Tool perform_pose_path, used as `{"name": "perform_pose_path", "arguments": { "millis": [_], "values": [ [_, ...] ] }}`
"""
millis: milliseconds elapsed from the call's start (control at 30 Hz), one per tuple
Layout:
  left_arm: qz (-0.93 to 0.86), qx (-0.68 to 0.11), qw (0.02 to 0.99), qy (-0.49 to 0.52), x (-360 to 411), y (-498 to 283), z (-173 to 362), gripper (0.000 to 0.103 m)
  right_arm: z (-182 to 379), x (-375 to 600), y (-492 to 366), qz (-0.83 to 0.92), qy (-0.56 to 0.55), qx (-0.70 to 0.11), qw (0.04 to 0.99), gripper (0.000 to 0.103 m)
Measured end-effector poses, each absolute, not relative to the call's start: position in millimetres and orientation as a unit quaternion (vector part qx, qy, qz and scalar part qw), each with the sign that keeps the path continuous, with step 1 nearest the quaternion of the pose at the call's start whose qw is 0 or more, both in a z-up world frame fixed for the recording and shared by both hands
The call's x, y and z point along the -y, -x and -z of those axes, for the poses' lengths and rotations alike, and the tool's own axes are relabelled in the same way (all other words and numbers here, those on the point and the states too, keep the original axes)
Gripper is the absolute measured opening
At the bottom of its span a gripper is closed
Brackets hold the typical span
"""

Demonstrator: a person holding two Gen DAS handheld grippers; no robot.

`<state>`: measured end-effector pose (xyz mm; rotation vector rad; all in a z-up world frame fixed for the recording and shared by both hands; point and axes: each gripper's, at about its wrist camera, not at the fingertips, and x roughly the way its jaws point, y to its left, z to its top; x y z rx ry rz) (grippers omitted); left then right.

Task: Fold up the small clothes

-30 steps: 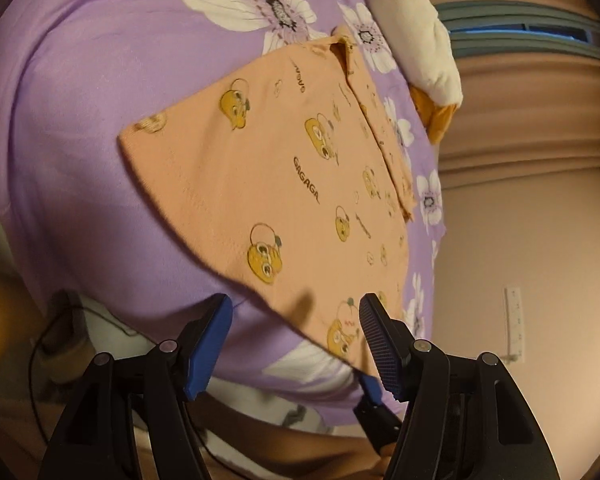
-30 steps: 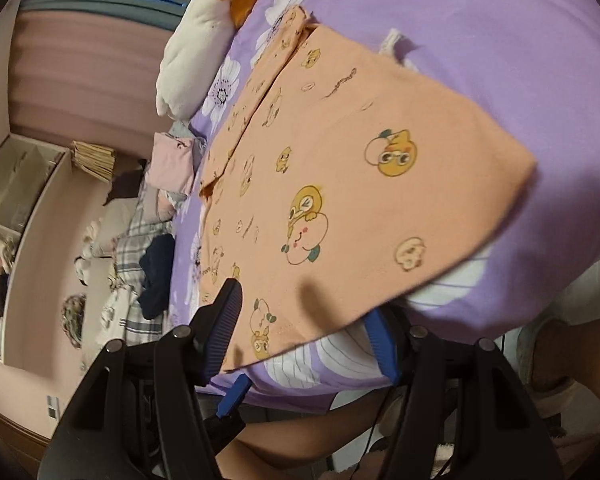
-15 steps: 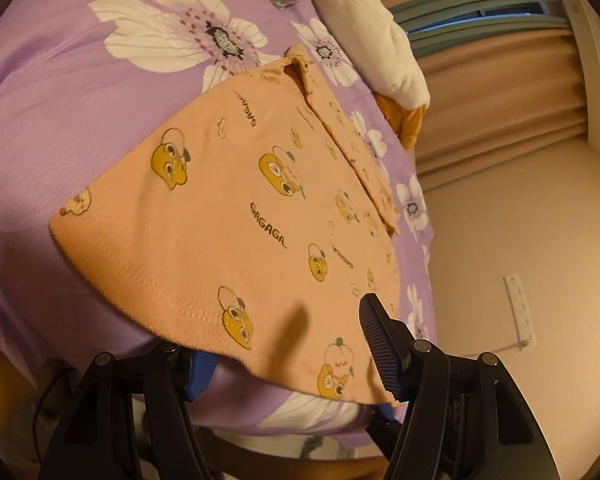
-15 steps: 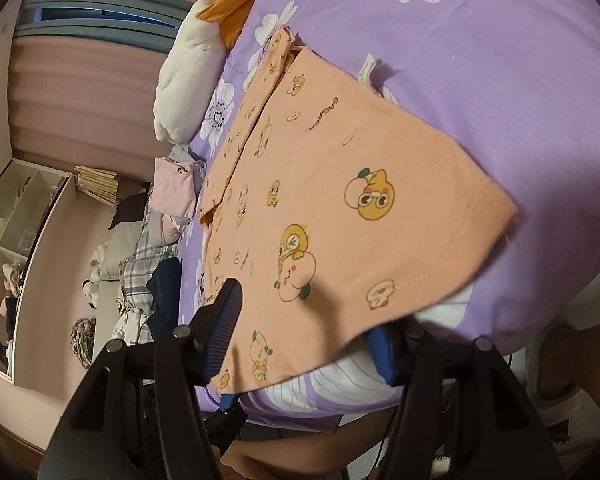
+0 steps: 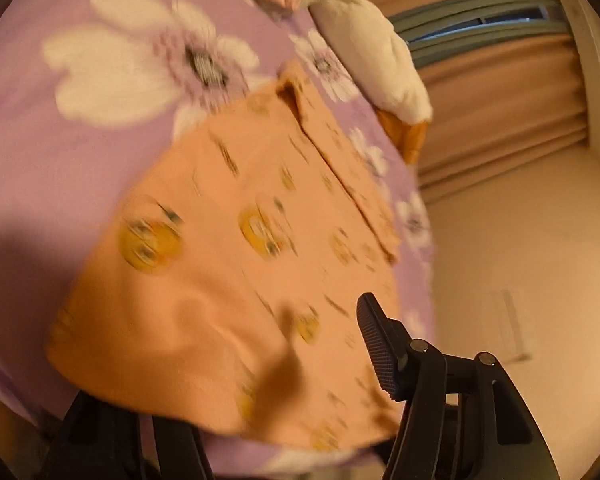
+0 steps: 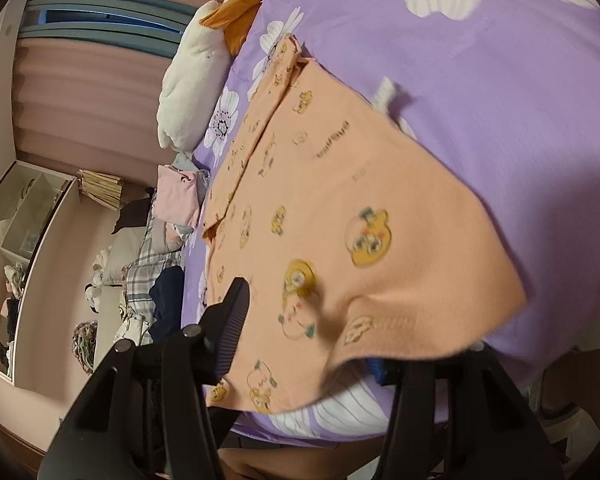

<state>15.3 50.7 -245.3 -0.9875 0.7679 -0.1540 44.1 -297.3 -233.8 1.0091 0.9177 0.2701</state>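
- Comparing with half a second ago, we see our left gripper (image 5: 256,364) and right gripper (image 6: 304,336) further in under the near hem of the orange shirt (image 6: 340,216), and the hem now bulges up where before it lay flat.
- In the left wrist view the picture has turned blurry; it was sharp before.
- The shirt (image 5: 240,264) lies spread on the purple flowered bedsheet (image 6: 500,80), its collar at the far end and its near edge draped over one finger of each gripper.
- On each gripper we see one finger above the cloth and the other hidden beneath it; the jaws stand apart with the hem between them, not yet pressed together.
- We count one orange shirt, two grippers, and one white plush toy (image 6: 192,92) with an orange part at the far edge of the bed.
- A small pile of folded pink clothes (image 6: 180,196) sits beyond the shirt, with plaid and dark garments (image 6: 152,276) heaped beside it.
- White open shelves (image 6: 16,248) along the wall hold small items that we cannot make out; a round basket (image 6: 84,340) on the floor holds something tangled.
- Pink curtains (image 5: 500,100) hang behind the bed.
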Motion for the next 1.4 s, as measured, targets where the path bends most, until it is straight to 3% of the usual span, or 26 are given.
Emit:
{"name": "perform_pose_path", "arguments": {
  "millis": [267, 367, 433, 467, 533, 733, 1400],
  "values": [
    [0.077, -0.36, 0.819, 0.441, -49, -19, 248, 0.061, 239, 318, -45, -0.097, -0.489, -0.406, 0.766, 0.049],
    [0.097, -0.385, 0.811, 0.429, -31, -31, 249, 0.052, 224, 291, -54, -0.093, -0.409, -0.419, 0.806, 0.051],
    [0.059, -0.398, 0.823, 0.402, -23, -36, 252, 0.037, 223, 278, -62, -0.087, -0.37, -0.42, 0.824, 0.05],
    [0.047, -0.392, 0.832, 0.389, -20, -36, 253, 0.035, 225, 273, -65, -0.077, -0.348, -0.418, 0.836, 0.046],
    [0.031, -0.384, 0.846, 0.37, -17, -33, 254, 0.028, 229, 274, -64, -0.056, -0.323, -0.415, 0.849, 0.022],
    [0.023, -0.373, 0.866, 0.332, -8, -33, 255, 0.028, 246, 298, -63, -0.069, -0.358, -0.406, 0.838, 0.0],
    [0.004, -0.366, 0.887, 0.281, 2, -34, 254, 0.023, 241, 282, -57, -0.051, -0.28, -0.396, 0.873, 0.0]
  ]
}}
